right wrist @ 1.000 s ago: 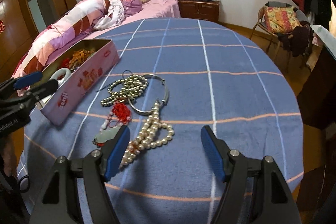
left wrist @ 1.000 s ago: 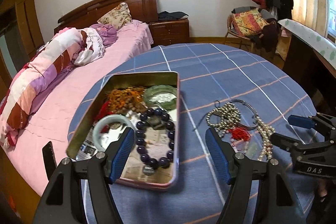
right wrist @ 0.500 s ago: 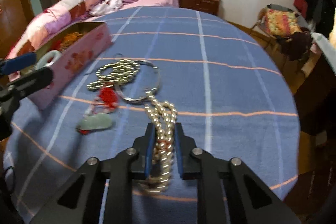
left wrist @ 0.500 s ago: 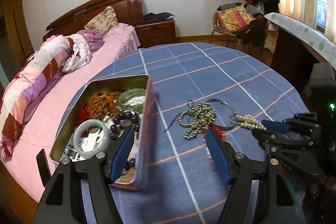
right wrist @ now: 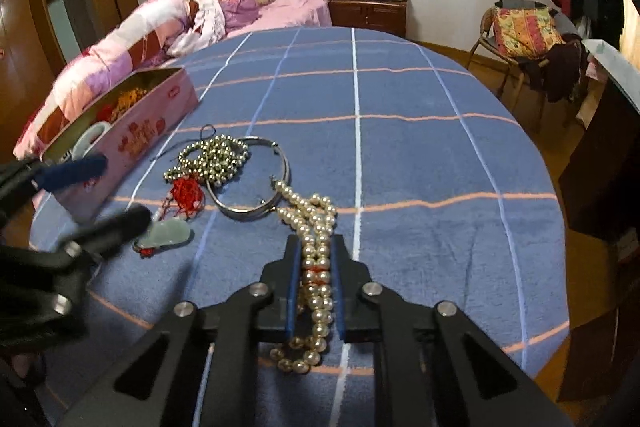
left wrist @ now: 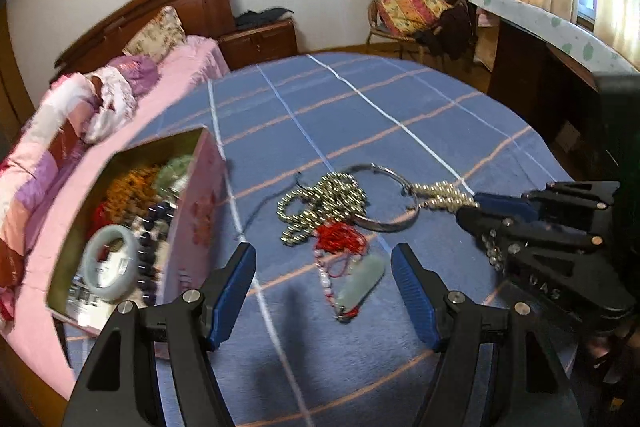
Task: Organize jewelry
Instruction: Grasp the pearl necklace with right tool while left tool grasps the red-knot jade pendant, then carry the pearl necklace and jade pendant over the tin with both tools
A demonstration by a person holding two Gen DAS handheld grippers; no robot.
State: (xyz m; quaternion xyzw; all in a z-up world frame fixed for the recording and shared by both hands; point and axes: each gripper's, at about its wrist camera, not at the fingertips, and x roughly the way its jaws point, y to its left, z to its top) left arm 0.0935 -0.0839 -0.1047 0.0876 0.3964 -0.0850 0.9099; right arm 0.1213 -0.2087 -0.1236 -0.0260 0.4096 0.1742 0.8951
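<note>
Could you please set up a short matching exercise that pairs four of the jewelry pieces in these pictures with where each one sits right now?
Things:
1. pearl necklace
2. pale jade bangle
3. green jade pendant
4. silver bangle

Places:
A. inside the pink tin
B. on the cloth, between the open fingers of the left gripper
C. between the fingers of the right gripper
D. on the cloth, beside the gold bead strand

Pairs: 1-C, 2-A, 3-B, 4-D

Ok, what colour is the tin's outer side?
Pink, with red printed patterns on the tin; right wrist view shows it best.
</note>
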